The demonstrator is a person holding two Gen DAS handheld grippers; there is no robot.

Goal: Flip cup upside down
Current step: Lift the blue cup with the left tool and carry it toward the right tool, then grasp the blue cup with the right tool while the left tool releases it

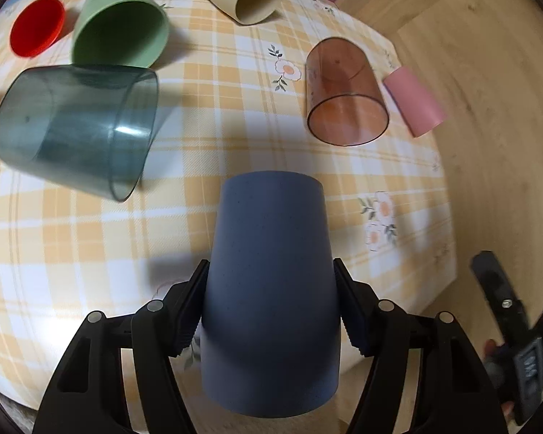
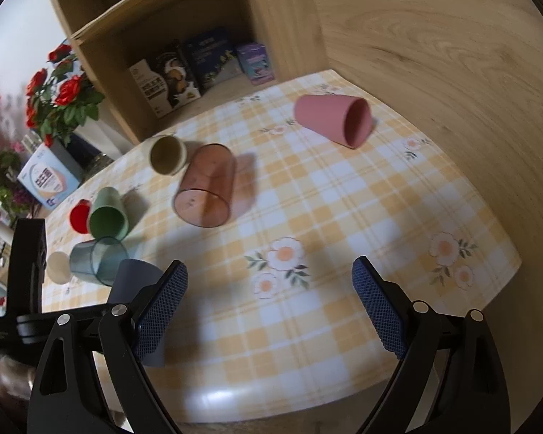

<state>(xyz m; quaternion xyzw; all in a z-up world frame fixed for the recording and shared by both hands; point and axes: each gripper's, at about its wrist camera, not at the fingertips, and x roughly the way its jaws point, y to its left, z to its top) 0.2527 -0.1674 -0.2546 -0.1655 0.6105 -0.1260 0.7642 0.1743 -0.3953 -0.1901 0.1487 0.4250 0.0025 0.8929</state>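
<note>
blue cup point(image 1: 269, 289) sits clamped in my left claw point(image 1: 270, 307), base forward, not yet set down; right claw point(image 2: 269, 303) wide, empty.

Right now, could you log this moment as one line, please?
left gripper: shut on blue cup | right gripper: open, empty | other cups: lying on tablecloth

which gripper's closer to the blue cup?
Left. The left gripper is shut on the blue cup, fingers on both its sides. The right gripper is open and empty, with the cup off to its left.
</note>
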